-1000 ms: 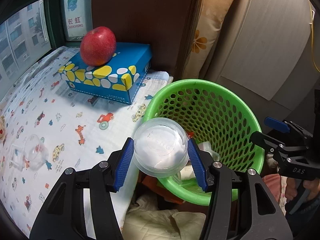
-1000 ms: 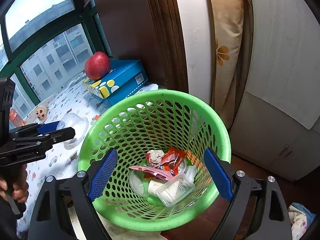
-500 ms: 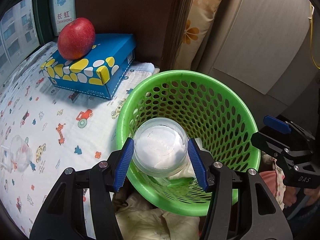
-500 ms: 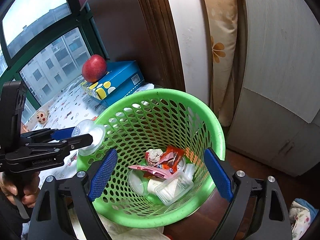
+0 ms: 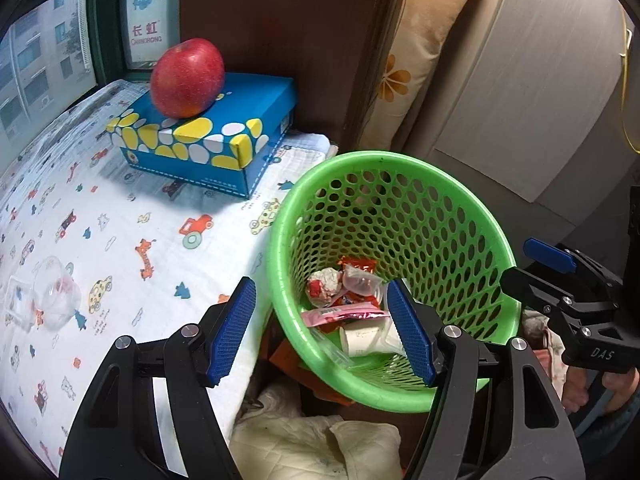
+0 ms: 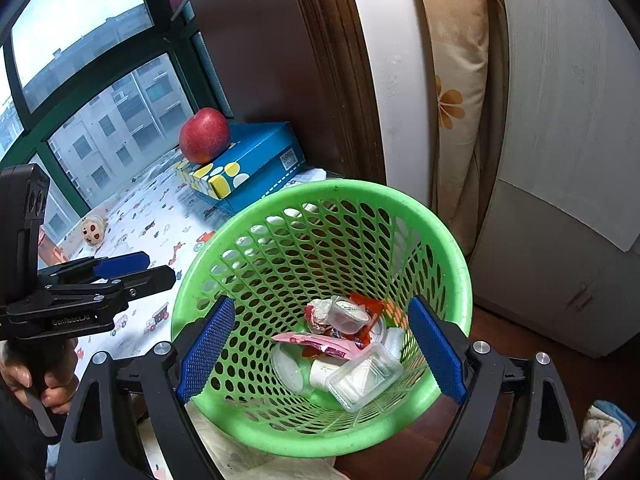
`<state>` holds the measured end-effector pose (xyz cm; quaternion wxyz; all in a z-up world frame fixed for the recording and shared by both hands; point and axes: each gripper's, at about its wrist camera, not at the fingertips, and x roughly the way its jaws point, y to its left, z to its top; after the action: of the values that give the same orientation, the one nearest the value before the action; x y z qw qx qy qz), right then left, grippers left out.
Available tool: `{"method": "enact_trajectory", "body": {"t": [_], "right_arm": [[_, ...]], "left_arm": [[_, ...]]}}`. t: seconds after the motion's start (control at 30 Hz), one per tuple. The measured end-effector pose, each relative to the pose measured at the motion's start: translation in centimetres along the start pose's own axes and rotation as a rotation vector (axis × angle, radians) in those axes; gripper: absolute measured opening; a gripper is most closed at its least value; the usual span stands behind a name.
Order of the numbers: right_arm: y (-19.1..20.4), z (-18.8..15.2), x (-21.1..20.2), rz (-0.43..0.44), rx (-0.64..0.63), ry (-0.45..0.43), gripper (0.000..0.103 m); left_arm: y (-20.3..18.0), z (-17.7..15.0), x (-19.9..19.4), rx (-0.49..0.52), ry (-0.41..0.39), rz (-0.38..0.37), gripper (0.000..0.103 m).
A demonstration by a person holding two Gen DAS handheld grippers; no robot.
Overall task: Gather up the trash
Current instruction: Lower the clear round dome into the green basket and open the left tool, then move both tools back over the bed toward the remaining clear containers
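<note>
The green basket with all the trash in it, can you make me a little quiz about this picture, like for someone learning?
1. True or false: the red apple sits on the blue box with yellow and white spots.
2. Which is inside the green plastic basket with holes? A) the apple B) a pink wrapper C) the blue box
3. Fill in: the left tongs are ____, with nothing between them.

Key: 1 true; 2 B; 3 open
</note>
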<state>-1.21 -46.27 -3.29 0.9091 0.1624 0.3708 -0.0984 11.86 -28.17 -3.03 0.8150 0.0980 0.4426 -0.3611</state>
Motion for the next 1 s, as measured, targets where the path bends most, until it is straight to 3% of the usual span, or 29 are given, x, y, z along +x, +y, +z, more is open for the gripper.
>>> {"method": "enact_trajectory", "body": {"t": [0.5, 1.0], "right_arm": [[6.5, 1.0, 2.3, 0.084, -0.100, 0.027, 0.085], [14.3, 1.8, 6.1, 0.177, -0.202, 0.078, 0.085]], "left_arm": [[9.0, -2.6, -3.5, -0.155, -0.025, 0.133, 0.068], [23.1, -4.9, -6.7, -0.434, -0.021, 0.356, 0.071]]}}
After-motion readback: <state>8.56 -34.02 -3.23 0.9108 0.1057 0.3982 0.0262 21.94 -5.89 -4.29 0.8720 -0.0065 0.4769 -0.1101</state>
